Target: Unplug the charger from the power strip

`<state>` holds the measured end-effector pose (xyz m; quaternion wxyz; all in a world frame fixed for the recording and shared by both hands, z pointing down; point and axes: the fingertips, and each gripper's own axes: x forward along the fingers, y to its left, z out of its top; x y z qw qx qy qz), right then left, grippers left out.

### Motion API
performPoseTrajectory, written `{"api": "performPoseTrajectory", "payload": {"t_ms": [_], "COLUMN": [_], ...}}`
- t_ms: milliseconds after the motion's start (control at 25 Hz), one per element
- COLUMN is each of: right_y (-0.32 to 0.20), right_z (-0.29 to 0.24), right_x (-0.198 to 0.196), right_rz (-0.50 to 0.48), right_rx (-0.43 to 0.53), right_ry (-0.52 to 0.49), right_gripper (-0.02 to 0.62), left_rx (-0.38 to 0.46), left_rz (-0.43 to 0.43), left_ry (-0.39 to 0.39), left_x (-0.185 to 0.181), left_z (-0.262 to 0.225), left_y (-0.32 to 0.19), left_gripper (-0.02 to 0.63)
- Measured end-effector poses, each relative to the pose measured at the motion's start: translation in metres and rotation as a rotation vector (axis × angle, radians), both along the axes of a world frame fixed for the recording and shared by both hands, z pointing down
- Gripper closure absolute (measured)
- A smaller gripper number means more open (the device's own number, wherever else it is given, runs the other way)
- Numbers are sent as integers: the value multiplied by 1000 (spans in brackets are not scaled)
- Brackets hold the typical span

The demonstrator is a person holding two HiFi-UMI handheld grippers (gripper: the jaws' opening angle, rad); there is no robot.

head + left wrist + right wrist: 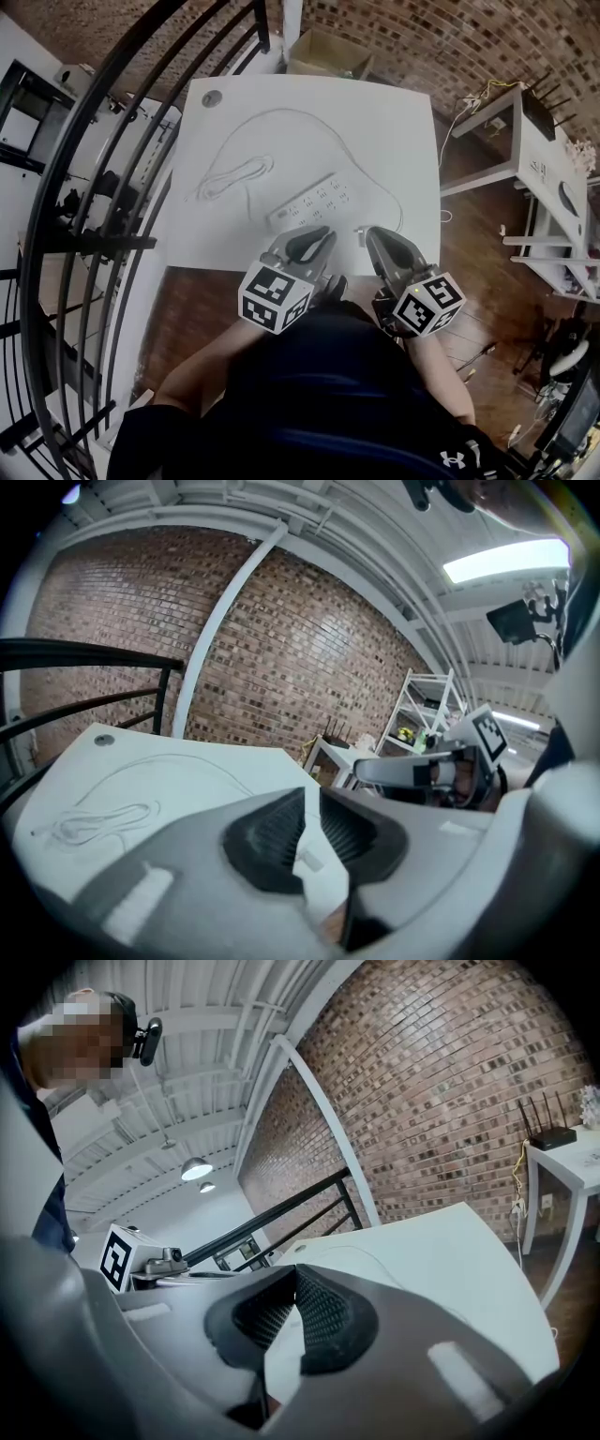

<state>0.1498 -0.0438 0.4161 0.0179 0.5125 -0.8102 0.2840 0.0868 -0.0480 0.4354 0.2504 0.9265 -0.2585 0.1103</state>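
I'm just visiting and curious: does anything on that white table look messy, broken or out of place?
Nothing stands out. The power strip lies slantwise on the table, and a thin white cable sprawls in loose loops beside it. Nothing looks spilled or damaged.

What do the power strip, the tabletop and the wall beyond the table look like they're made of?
Power strip: probably plastic, with a smooth white moulded casing and rows of sockets.
Tabletop: smooth matte white, likely laminate or painted board; the core doesn't show.
Wall: bare brick, in reddish-brown courses with pale mortar lines.
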Motion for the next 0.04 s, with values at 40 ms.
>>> {"api": "performPoseTrajectory", "payload": {"t_ms": [40], "right_y": [1], "right_z": [0], "right_x": [2], "right_rz": [4], "right_rx": [-4], "right_ry": [-2], "right_gripper": [584], "left_rx": [0], "left_rz": [3], "left_ry": [-1], "left_x": [2], "left_z": [0], "left_y": [1], "left_gripper": [557]}}
